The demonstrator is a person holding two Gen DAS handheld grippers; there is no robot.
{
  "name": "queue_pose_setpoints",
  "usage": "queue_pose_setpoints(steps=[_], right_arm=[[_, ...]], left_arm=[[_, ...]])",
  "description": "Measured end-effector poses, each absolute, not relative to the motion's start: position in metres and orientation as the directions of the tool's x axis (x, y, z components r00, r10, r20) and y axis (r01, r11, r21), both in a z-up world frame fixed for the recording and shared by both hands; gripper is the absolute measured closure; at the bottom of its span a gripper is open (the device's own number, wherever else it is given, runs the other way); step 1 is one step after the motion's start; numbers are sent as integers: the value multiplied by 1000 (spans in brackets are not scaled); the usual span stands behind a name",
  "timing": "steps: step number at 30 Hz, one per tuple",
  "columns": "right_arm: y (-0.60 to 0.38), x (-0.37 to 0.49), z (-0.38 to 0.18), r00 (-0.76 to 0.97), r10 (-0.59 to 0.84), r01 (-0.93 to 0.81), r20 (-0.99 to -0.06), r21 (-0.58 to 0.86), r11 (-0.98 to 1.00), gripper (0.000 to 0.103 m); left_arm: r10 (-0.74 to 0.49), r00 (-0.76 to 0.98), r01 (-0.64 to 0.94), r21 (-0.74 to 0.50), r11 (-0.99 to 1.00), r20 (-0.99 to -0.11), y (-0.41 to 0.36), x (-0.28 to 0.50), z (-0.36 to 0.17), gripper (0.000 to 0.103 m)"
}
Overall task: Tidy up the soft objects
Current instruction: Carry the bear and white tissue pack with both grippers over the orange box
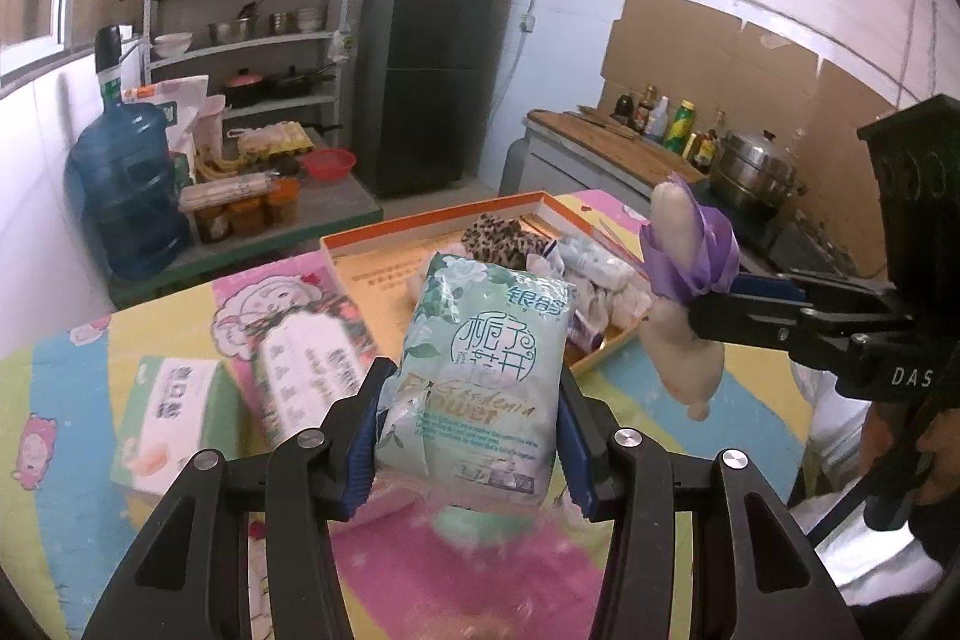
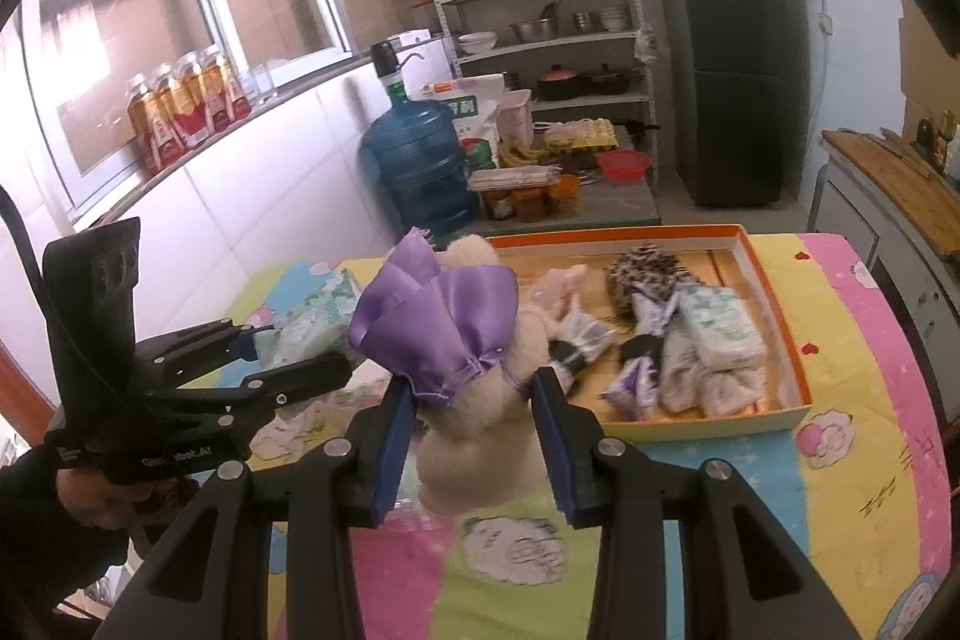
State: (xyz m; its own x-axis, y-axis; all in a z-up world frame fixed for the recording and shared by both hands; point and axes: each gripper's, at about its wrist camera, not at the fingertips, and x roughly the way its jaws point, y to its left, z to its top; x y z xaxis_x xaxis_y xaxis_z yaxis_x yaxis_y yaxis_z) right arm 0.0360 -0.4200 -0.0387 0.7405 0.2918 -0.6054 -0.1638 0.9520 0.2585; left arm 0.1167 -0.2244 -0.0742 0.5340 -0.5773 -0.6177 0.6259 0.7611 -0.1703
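My left gripper (image 1: 471,424) is shut on a pale green tissue pack (image 1: 480,376) with a flower print, held above the table. The same pack (image 2: 312,322) shows in the right wrist view, at the left gripper (image 2: 270,346). A cream plush toy in a purple satin dress (image 2: 456,358) hangs between the blue pads of my right gripper (image 2: 474,424), which is shut on it. In the left wrist view that toy (image 1: 684,280) sits at the right, pinched by the right gripper (image 1: 714,295). Beyond both lies an orange-rimmed shallow box (image 2: 774,292) holding a leopard-print item (image 2: 642,268), tissue packs and other soft things.
A colourful cartoon cloth (image 2: 852,460) covers the table. Two boxed items (image 1: 300,364) lie on it left of the box. Behind stand a blue water jug (image 2: 420,160), a shelf rack (image 2: 540,10), a dark fridge (image 2: 732,64) and a counter with bottles and a steamer pot (image 1: 756,166).
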Motion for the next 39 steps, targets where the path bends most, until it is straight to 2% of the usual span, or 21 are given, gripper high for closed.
queue_pose_setpoints(steps=[14, 26, 39], right_arm=[[-483, 63, -56, 731, 308, -160, -609, 285, 945, 63], [-506, 96, -71, 720, 347, -184, -601, 317, 931, 63], [-519, 115, -78, 726, 348, -178, -593, 327, 928, 63]], left_arm=[[-499, 581, 520, -178, 835, -643, -301, 148, -88, 52], [-406, 634, 424, -143, 894, -658, -330, 171, -95, 52], [-388, 647, 408, -132, 903, -656, -351, 196, -94, 52]])
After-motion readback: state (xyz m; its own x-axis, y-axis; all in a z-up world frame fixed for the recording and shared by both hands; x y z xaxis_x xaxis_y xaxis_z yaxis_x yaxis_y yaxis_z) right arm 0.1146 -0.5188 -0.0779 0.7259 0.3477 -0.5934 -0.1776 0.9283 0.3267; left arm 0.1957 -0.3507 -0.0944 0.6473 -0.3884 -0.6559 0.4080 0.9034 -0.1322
